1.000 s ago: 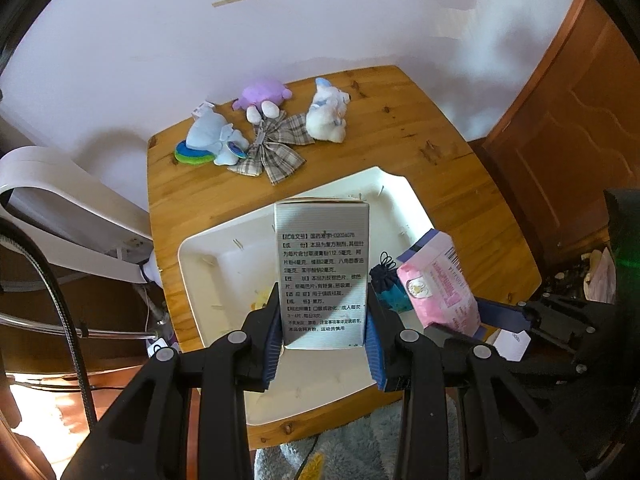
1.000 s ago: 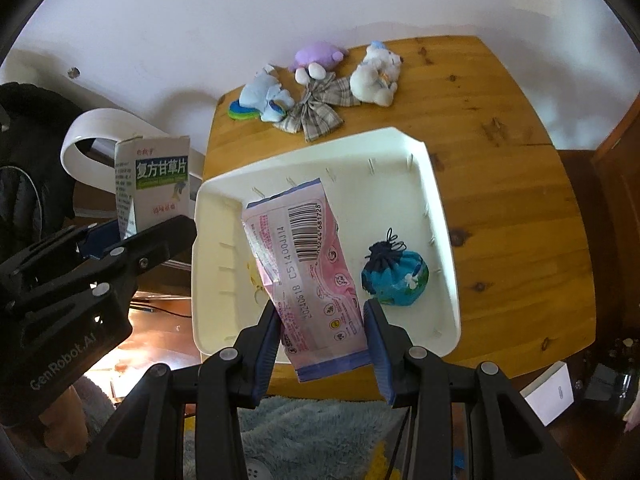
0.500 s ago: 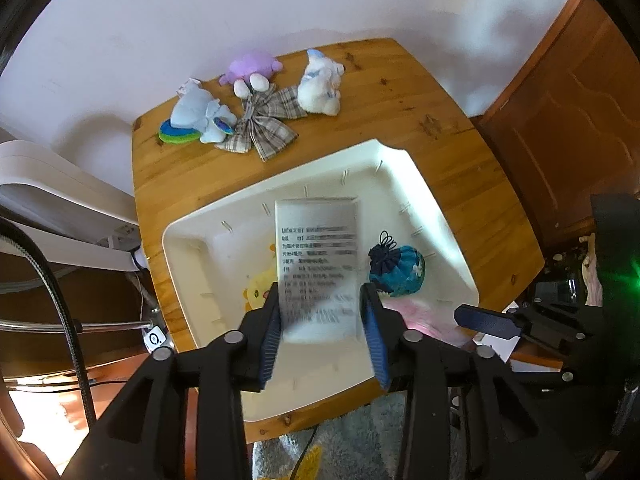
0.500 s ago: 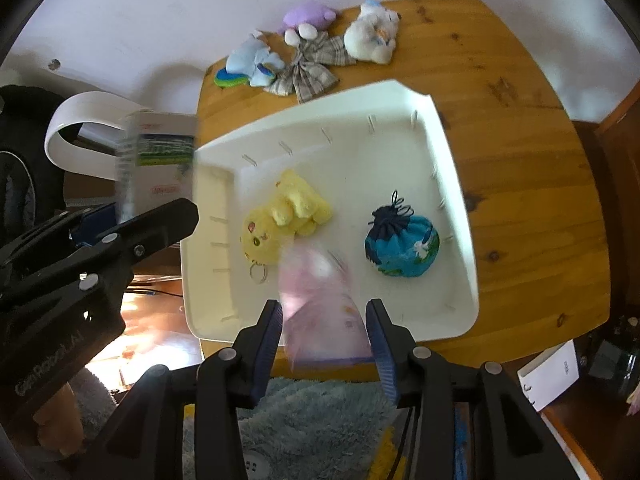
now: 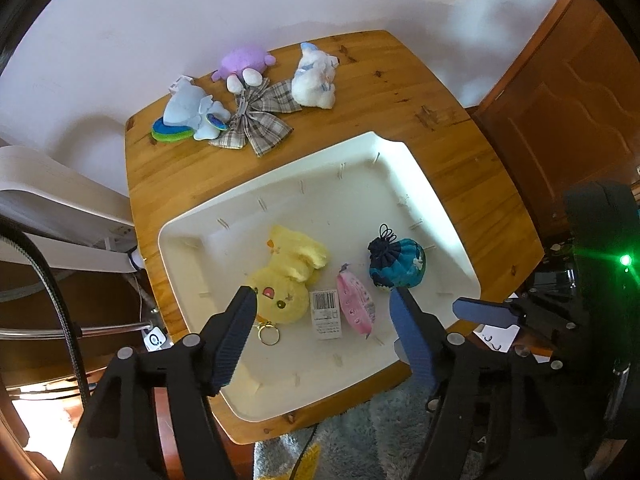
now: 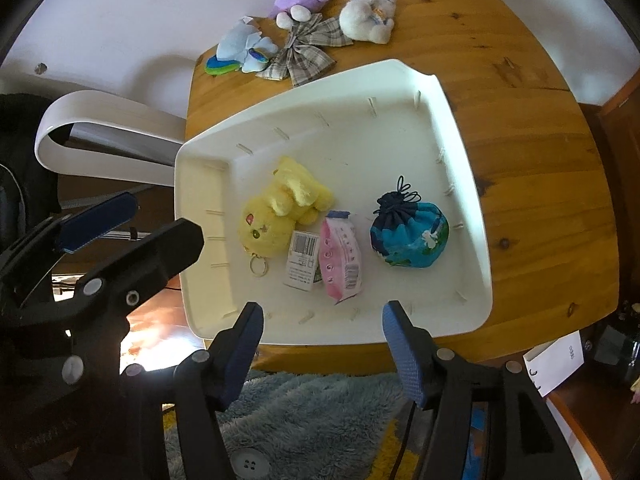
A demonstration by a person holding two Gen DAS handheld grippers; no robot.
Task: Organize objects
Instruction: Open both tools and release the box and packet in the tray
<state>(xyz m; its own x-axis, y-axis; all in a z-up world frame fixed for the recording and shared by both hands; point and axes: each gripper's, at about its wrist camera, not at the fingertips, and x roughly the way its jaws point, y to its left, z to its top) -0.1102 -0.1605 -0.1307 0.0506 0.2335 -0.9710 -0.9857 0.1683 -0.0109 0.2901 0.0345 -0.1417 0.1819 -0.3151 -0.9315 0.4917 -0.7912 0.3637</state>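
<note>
A white tray (image 5: 424,184) (image 6: 464,152) sits on the wooden table (image 5: 472,152) (image 6: 540,128). Inside it lie a yellow plush (image 5: 288,272) (image 6: 280,208), a small white box (image 5: 327,314) (image 6: 303,254), a pink packet (image 5: 356,304) (image 6: 342,264) and a blue drawstring pouch (image 5: 398,264) (image 6: 410,236). My left gripper (image 5: 322,330) hangs open above the tray's near side, holding nothing. My right gripper (image 6: 322,334) is open too, above the tray's front rim, empty.
At the table's far edge lie a blue plush (image 5: 188,114) (image 6: 242,50), a purple plush (image 5: 244,64) (image 6: 300,0), a plaid bow (image 5: 260,120) (image 6: 306,50) and a white plush (image 5: 314,82) (image 6: 370,10). A white chair (image 5: 52,196) (image 6: 104,136) stands left. A shaggy rug (image 6: 320,420) lies below.
Both grippers have opened. The white box dropped from the left one and the pink packet from the right one; both now lie in the tray between the yellow plush and the pouch.
</note>
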